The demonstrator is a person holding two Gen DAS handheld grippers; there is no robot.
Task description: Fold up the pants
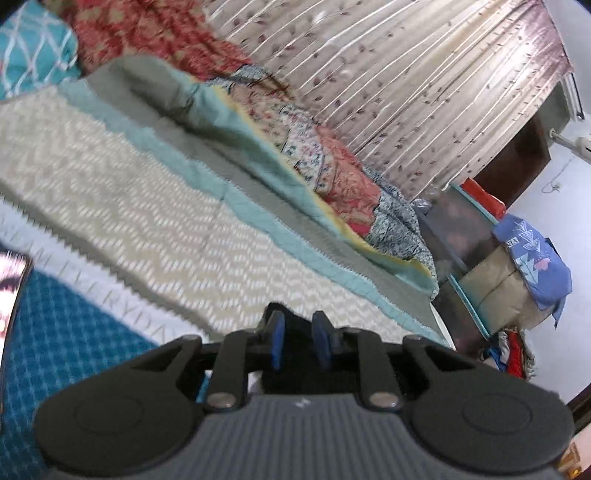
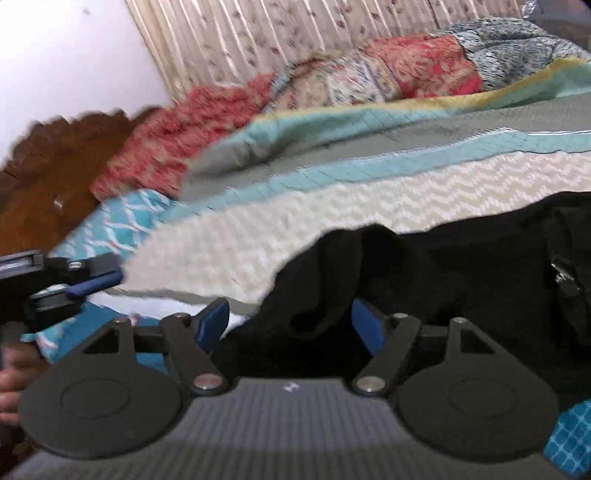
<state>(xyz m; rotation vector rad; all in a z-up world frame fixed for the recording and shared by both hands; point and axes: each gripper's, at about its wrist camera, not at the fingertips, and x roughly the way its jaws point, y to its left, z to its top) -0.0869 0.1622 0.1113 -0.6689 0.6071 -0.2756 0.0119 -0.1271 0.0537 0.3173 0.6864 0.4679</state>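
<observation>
1. The black pants (image 2: 443, 266) lie bunched on a bed, on the cream zigzag panel of the quilt (image 2: 332, 206), filling the near right of the right wrist view.
2. The right gripper (image 2: 291, 325) stands wide, its blue pads (image 2: 364, 325) set on either side of a rumpled fold of the pants; the cloth lies between them, but the pads do not press on it, so the grip reads as released.
3. The left gripper (image 1: 299, 341) hangs over the quilt's near edge with its blue pads (image 1: 277, 341) a narrow gap apart. Something dark shows in that gap, and blur makes it impossible to tell whether this is cloth or the tool's own body; the pads clamp nothing that can be made out.
4. In the right wrist view the left gripper (image 2: 94, 284) appears at the far left of the quilt, with part of a hand (image 2: 11, 373) just below it.
5. Beyond the quilt, a heaped floral blanket (image 2: 388, 74) runs along a pleated curtain (image 2: 295, 33).
6. At the quilt's left end sits a teal lattice pillow (image 2: 110, 218), with a carved wooden headboard (image 2: 55, 162) behind it.
7. Past the quilt's other end, in the left wrist view, a blue shirt (image 1: 532, 254) drapes over stacked boxes by a white wall.
</observation>
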